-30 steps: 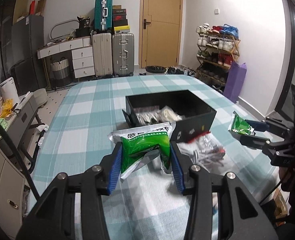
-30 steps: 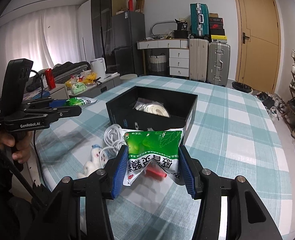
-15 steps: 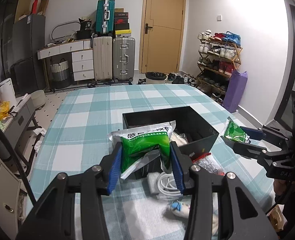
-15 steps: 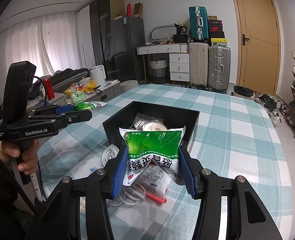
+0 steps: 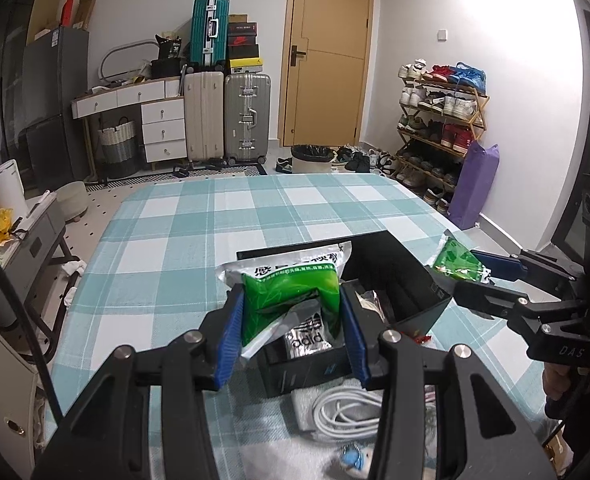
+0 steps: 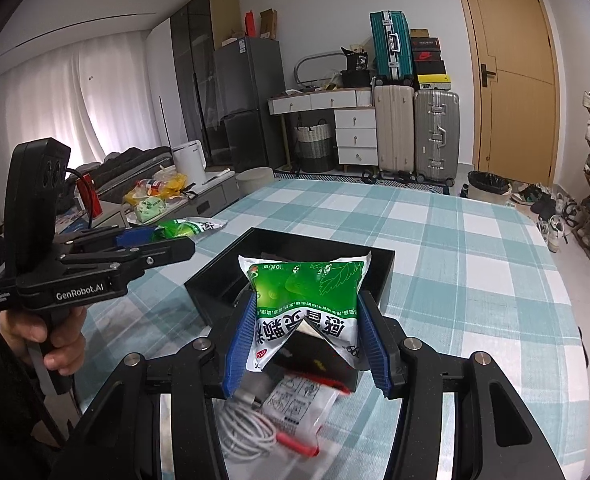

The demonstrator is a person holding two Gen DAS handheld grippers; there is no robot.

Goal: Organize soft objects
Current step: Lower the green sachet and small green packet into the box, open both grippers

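Both green sachets now ride nearer the black box than a second ago. Left wrist view: the left hand-held gripper pinches a green medicine sachet, light, crumpling, best held mid-body. Right wrist view: the right hand-held gripper pinches its own green sachet above the worktop.

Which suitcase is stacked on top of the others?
The teal suitcase: it stands upright on the beige suitcase, beside stacked shoe boxes. The beige one and the silver suitcase stand on the floor.
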